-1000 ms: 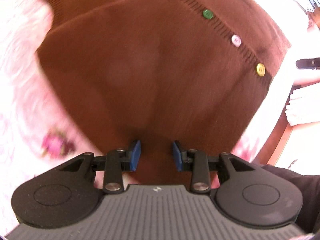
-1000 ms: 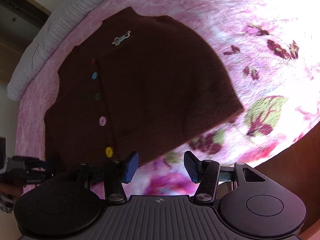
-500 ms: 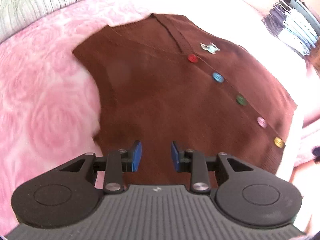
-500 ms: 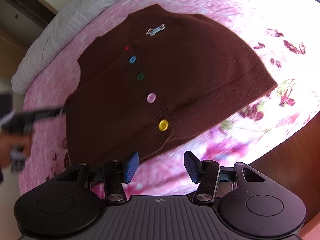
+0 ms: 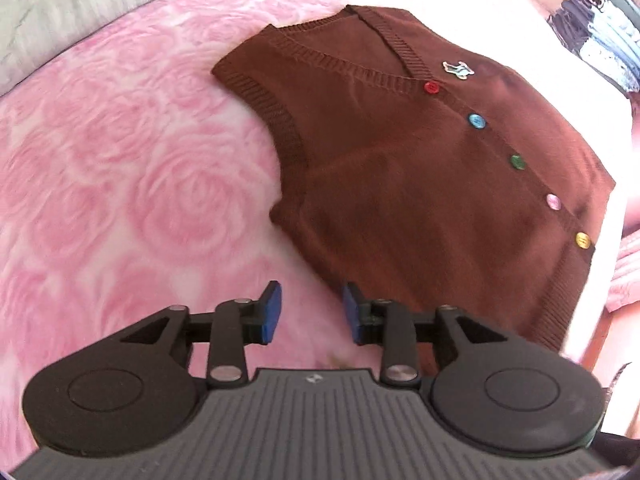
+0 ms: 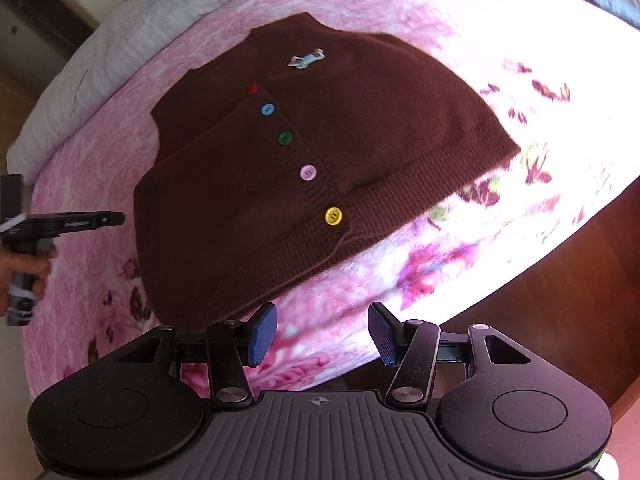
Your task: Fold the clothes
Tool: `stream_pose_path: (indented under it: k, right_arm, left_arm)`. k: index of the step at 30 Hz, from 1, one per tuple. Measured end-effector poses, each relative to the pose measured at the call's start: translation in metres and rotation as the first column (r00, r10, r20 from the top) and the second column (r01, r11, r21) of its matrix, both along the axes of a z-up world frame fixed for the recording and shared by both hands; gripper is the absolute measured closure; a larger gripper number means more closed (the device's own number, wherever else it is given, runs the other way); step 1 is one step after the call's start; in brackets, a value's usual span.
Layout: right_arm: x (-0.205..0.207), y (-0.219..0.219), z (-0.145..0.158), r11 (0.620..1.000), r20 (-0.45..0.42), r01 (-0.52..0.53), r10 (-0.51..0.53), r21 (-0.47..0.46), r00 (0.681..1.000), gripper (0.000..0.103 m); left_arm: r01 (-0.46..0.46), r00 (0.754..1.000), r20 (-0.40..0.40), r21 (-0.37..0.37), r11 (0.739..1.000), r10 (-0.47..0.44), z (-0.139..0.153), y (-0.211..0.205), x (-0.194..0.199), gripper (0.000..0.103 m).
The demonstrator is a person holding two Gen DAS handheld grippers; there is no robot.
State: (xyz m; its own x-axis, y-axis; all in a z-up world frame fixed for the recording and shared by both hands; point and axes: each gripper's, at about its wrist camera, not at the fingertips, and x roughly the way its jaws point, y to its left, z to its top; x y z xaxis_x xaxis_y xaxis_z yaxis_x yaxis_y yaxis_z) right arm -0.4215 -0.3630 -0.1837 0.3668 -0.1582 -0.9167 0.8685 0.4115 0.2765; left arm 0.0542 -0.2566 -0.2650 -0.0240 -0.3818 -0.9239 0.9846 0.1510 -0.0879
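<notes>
A brown knitted vest [image 5: 420, 168] with several coloured buttons lies flat on a pink floral bedspread [image 5: 120, 184]. My left gripper [image 5: 311, 312] is open and empty, just off the vest's lower left side edge. In the right wrist view the vest [image 6: 304, 168] lies ahead, hem nearest. My right gripper [image 6: 320, 334] is open and empty above the bedspread [image 6: 360, 296], just short of the hem. The left gripper [image 6: 68, 222] shows at the left edge, held in a hand.
A stack of folded clothes [image 5: 600, 32] sits at the far right of the bed. A grey ribbed pillow [image 6: 132, 40] lies at the head. The bed's wooden edge [image 6: 560, 300] runs along the right.
My left gripper has pulled back and to the left off the vest, which now shows whole. My right gripper has swung so the vest sits centred ahead. Both jaws stay open.
</notes>
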Motion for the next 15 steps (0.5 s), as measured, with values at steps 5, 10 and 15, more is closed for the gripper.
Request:
stream_pose_path:
  k: [5, 10, 15]
  right_arm:
    - [0.016, 0.006, 0.025, 0.991, -0.120, -0.116, 0.107, -0.071, 0.987, 0.031]
    - [0.016, 0.012, 0.049, 0.973, -0.180, -0.196, 0.173, -0.121, 0.968, 0.026]
    - [0.007, 0.021, 0.078, 0.955, -0.208, -0.268, 0.238, -0.130, 0.949, 0.026]
  left_arm:
    - [-0.046, 0.999, -0.014, 0.025, 0.999, 0.047, 0.036, 0.047, -0.030, 0.056]
    - [-0.074, 0.997, -0.019, 0.027, 0.997, 0.075, 0.071, 0.085, -0.075, 0.038]
    - [-0.084, 0.996, 0.004, 0.021, 0.996, 0.084, 0.102, 0.104, -0.114, 0.022]
